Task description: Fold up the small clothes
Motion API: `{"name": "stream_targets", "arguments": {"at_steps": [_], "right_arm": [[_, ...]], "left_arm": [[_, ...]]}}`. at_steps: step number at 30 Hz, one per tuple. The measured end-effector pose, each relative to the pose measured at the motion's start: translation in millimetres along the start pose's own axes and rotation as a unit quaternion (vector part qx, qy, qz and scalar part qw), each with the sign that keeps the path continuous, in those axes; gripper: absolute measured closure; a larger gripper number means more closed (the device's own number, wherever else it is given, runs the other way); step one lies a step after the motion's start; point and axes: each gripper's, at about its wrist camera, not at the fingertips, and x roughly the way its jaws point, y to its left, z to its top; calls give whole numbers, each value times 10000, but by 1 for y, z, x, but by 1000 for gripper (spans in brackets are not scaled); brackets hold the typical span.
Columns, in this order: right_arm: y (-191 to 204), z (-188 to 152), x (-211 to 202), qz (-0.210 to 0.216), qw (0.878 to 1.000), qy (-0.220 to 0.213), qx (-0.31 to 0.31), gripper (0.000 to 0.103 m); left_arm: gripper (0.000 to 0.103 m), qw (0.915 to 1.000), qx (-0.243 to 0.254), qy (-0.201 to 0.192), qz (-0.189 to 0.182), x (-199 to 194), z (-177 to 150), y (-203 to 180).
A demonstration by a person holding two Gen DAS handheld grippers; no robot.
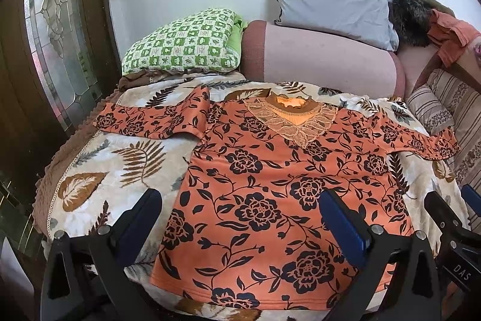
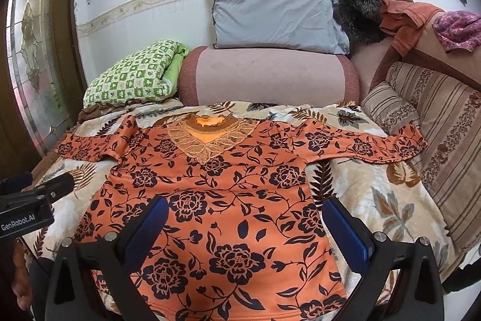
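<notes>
Both pairs of jaws stand wide apart and grasp nothing. On the left gripper [image 1: 240, 215] the jaws hang above the lower left part of the orange blouse [image 1: 279, 194], with one blue-padded finger [image 1: 141, 218] over the blanket [image 1: 99, 170] and the other over the cloth. On the right gripper [image 2: 246, 221] the jaws are released in the same way, above the lower middle of the orange blouse [image 2: 222, 200]. I cannot tell if any finger touches the fabric.

This blouse has dark flowers and leaves printed on it and a lace collar [image 1: 293, 119] at the neck. It lies flat and spread out, front side up, on the leaf-patterned blanket that covers the bed. Its hem is near the grippers and its neck points to the wall. One sleeve [image 1: 147, 118] goes out to the left and has a small fold near the shoulder; the other sleeve [image 1: 421, 140] goes out to the right, and its end reaches the striped cushion [image 2: 390, 107].

Behind the blouse lies a pink bolster [image 2: 270, 74], with a grey pillow [image 2: 273, 17] leaning on top of it against the wall. A folded green checked quilt [image 2: 132, 74] rests to the left of the bolster. In the right wrist view, the left gripper shows at the left edge, beside the blouse.
</notes>
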Motion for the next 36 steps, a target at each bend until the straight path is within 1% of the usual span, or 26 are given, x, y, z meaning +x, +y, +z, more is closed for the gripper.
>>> {"name": "stream_targets", "arguments": {"at_steps": [7,36], "right_arm": [[-2,0,-2,-57,10000,-32,32,0],[-3,0,-3,-61,10000,-27,41,0]], "left_arm": [[0,10000,-3,-3,-4,-1,0,0],[0,10000,-20,-10,-21,-3,-4,0]]}}
